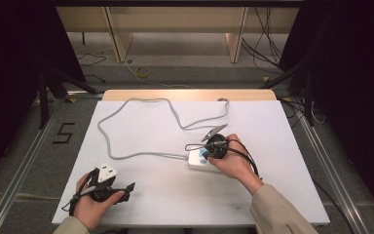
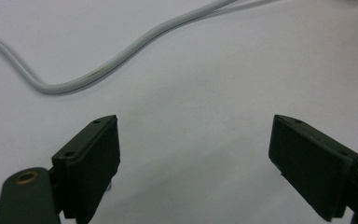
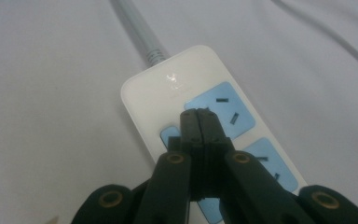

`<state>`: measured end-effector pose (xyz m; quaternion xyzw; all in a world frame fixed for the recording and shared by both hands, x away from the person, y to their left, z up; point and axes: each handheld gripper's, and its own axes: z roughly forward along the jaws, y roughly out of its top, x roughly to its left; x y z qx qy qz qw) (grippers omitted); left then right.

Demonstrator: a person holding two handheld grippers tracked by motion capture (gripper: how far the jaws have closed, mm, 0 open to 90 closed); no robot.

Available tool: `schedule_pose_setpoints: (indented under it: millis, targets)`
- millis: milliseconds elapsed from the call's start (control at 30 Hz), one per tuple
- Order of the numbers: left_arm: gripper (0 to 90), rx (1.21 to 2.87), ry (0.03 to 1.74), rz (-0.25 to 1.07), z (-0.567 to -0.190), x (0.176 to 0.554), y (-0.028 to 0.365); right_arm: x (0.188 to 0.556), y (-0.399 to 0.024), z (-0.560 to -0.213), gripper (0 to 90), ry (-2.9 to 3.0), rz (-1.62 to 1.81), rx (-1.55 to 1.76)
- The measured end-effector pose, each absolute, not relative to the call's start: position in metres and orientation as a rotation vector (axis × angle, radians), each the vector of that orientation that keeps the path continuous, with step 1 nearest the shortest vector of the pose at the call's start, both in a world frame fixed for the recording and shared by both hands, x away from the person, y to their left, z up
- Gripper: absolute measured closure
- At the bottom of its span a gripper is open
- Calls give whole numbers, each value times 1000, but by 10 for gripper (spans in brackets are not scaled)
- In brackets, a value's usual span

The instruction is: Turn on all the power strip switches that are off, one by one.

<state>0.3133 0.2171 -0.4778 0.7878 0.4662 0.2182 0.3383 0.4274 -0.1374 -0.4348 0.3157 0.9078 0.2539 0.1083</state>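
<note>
A white power strip (image 1: 196,161) with blue sockets lies on the white table (image 1: 151,195), right of its middle. Its grey cable (image 1: 126,156) loops left and back to the far edge. My right gripper (image 1: 207,154) is shut, with nothing between the jaws. In the right gripper view the closed tips (image 3: 198,116) sit over the strip's top face (image 3: 168,88), between a blue socket (image 3: 223,109) and a small blue square (image 3: 170,134); whether they touch it is unclear. My left gripper (image 1: 113,179) stands open near the front left corner. Its jaws (image 2: 193,163) are wide apart over bare table, with the cable (image 2: 121,58) beyond them.
The cable's far end (image 1: 222,101) lies at the table's back edge. A wooden strip (image 1: 190,94) borders that edge. Black cables trail from both grippers. Loose wires and table legs stand on the floor beyond.
</note>
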Motion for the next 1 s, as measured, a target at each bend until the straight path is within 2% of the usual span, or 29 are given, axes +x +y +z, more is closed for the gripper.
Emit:
schedule_pose_setpoints:
  millis: [1000]
  targets:
    - [163, 2052, 1215, 569, -478, 313, 217, 423, -148, -426, 900, 2662, 736, 949]
